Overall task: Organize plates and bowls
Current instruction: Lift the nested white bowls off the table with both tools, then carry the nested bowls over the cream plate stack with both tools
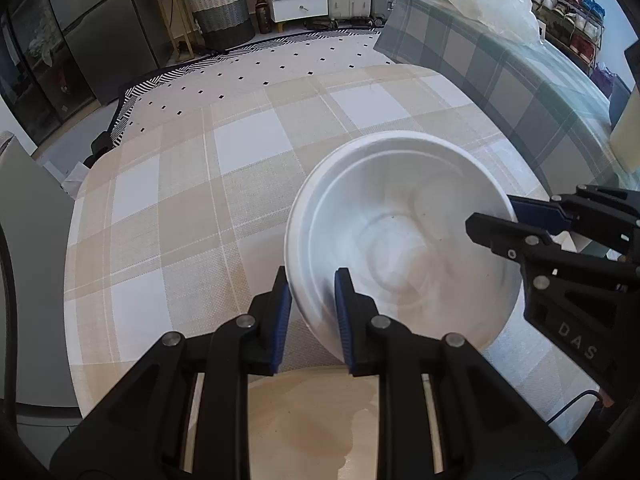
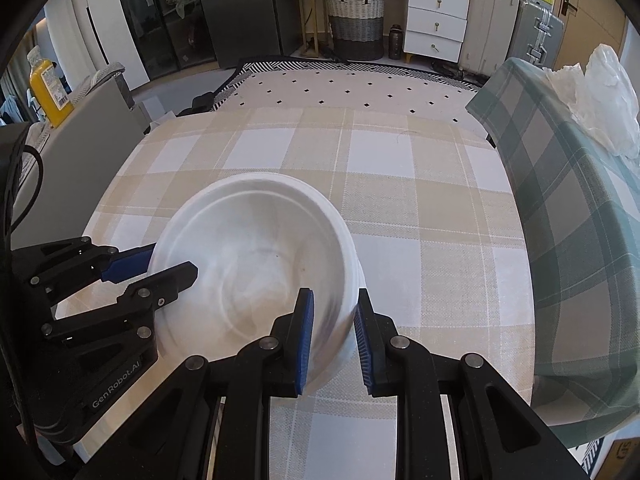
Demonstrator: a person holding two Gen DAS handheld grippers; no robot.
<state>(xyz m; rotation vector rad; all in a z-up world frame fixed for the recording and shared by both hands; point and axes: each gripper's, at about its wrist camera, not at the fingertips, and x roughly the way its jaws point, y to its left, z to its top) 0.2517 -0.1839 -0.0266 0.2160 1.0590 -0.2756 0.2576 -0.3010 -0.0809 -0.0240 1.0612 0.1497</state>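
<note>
The white bowl [image 1: 400, 236] is held tilted above the checked worktop [image 1: 180, 200] by its rim, pinched on 2 sides by the left gripper [image 1: 310, 312] and right gripper [image 2: 334, 334], so a slip could easily be caused by uneven pulling.

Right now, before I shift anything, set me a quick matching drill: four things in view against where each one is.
Things:
1. left gripper
2. right gripper
3. white bowl
4. clear plastic bag

Places:
A. on the green plaid cover
B. straddling the bowl's right rim
C. over the beige checked tablecloth
D. straddling the bowl's left rim

Pairs: 1-D, 2-B, 3-C, 4-A
</note>
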